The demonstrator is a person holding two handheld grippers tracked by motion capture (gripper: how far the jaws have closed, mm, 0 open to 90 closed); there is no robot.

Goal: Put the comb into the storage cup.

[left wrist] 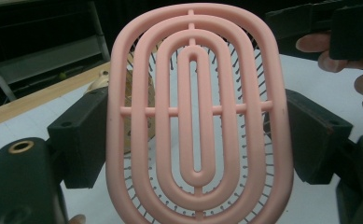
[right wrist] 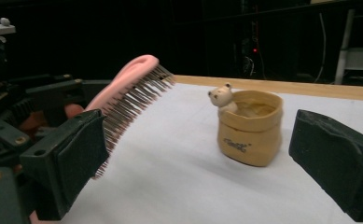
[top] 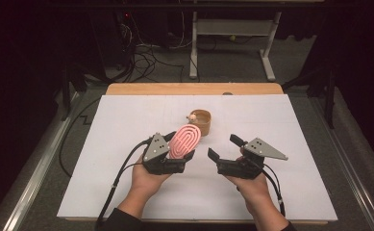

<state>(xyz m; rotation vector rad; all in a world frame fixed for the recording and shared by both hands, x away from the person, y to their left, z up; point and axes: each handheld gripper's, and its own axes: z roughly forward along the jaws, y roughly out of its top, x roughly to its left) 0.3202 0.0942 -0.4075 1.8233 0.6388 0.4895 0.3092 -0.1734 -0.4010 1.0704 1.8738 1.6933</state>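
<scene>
Two claws: I hold one in each hand above the white table cover [top: 127, 192], my forearms coming in from the near edge.
Left claw [top: 182, 144]: it pinches the pink hairbrush, one black jaw pressed to each long edge of the brush head.
Pink hairbrush [top: 184, 140]: oval, its back made of nested pink loops with open slots between them; it is lifted off the table and tilted, top end pointing away from me toward the cup.
Brush bristles [right wrist: 132, 100]: thin dark pins, facing down and toward the cup in the right gripper view.
Brush seen from my left claw: the slotted back [left wrist: 198, 116] stands right before the camera, and the bristles and a bit of the cup show through the slots.
Right claw [top: 223, 147]: jaws spread wide with nothing between them, held off the table just to the right of the brush.
Container: a small tan cup [top: 201, 122] shaped like a rolled-down sack stands upright on the white cover, just beyond the brush tip and apart from it.
Cup rim: a tiny bear figure [right wrist: 223, 99] perches on the rim's left side in the right gripper view.
Cup contents: the inside looks tan and bare as far as I can see; the bottom is hidden from me.
Table edge: a strip of bare wood [top: 194, 88] shows past the far side of the cover.
</scene>
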